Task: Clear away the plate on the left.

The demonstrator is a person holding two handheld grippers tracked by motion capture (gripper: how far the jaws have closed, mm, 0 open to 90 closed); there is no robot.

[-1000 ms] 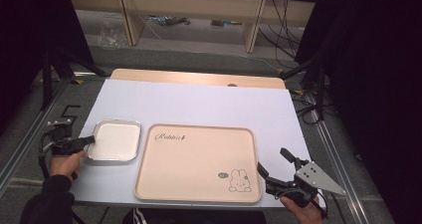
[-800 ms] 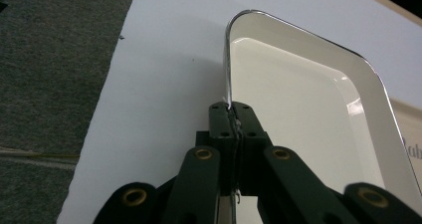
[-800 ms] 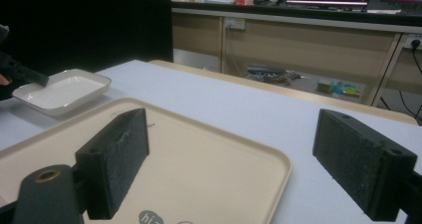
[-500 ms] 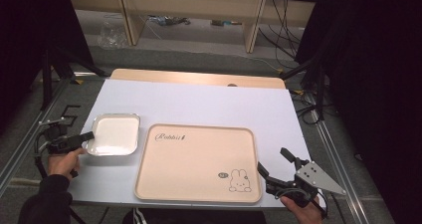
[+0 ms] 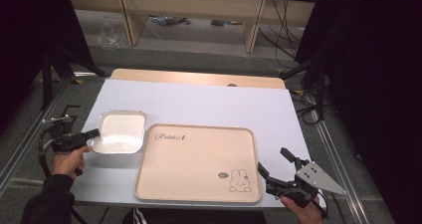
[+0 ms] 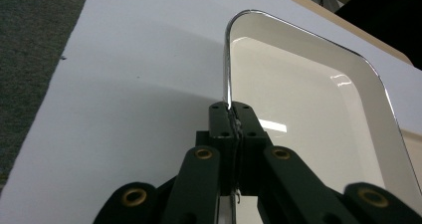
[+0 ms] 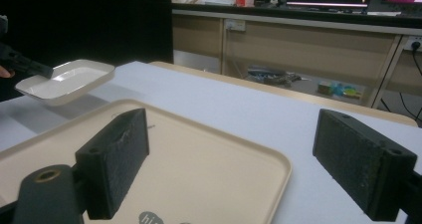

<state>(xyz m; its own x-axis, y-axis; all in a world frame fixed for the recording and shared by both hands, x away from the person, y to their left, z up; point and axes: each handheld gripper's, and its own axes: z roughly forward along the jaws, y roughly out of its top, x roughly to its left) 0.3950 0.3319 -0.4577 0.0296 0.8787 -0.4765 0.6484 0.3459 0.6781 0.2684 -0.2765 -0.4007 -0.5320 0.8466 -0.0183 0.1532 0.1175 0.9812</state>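
A small white rectangular dish with a shiny rim hangs just above the white table at the left, held level. My left gripper is shut on its left rim; in the left gripper view the jaws pinch the rim between them and the dish stretches away to the right. A beige tray with a rabbit drawing lies flat at the front middle. My right gripper stands open off the tray's front right corner with nothing between its pads. The lifted dish and tray show in the right gripper view.
A white sheet covers the table, with a wooden strip along the far edge. Metal rails run down both sides. Shelves and cables stand beyond the table. The dish's right edge overhangs the tray's left rim.
My left gripper has lifted the white dish off the table and drawn it slightly up and away. The right gripper has stayed put.
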